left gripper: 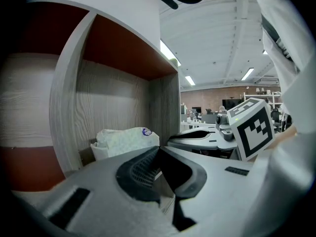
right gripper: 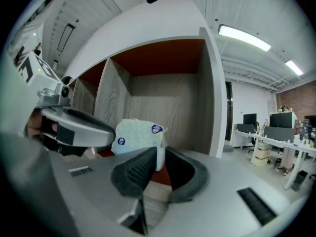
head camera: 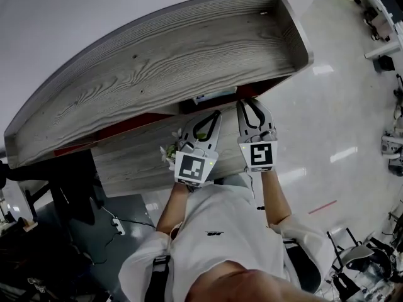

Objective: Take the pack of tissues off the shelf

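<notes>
Two grippers are up at the shelf mouth, neither holding anything. The left gripper (left gripper: 158, 148) has its jaws pressed tip to tip; the right gripper (right gripper: 159, 150) is likewise closed and empty. We read this as the approach step, with the grasp not yet made.

The pack of tissues (right gripper: 138, 135) sits inside the open compartment just beyond the right gripper's tips, on the red-brown floor of the shelf (right gripper: 170, 107). It is a soft, pillowy pack in crinkled pale film with round blue stickers. The shelf walls are grey woodgrain.

Next, we judge: part the jaws wide, advance, and close across the yielding sides.
</notes>
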Tool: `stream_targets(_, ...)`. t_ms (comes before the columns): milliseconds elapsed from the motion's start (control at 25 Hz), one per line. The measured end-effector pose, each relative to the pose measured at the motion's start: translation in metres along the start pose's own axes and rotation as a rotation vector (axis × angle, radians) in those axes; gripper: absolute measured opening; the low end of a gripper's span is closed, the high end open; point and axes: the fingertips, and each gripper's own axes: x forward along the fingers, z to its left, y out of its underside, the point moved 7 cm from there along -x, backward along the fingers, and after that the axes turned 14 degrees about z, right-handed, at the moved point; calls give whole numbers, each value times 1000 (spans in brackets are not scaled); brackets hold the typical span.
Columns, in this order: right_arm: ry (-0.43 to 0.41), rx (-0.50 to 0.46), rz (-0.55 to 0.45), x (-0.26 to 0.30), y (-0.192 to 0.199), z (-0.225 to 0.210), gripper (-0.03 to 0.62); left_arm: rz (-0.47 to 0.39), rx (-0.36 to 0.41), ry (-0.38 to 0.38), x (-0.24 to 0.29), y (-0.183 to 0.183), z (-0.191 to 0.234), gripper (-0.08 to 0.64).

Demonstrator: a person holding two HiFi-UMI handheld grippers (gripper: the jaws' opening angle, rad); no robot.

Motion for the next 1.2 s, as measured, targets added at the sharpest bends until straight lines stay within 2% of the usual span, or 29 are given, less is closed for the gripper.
stream_targets(160,-4,7,-5,10,-2,-1,60,-2,-3,5,5,-1,3,28)
stream_targets(320,-7,20,2,18,0,-2,64,-1,-42,10,7,-4,5,28)
stream_targets(600,-18,11,2,27,-5,-4,80,4,-9,27,12,0,8,28)
stream_targets(840,-41,13,6,35,-6,-3,97,7,-22,28,15,1,10,28)
stream_targets(920,-46,21,9,37,-5,-3,94,6,-31,25,15,0,11,28)
stream_targets(1040,-41,36,9,39,-2,-4,39,12,-20,22,16,2,13,28)
stream_targets(1200,-41,31,4,38,-1,-3,29,13,-8,18,15,5,14,28)
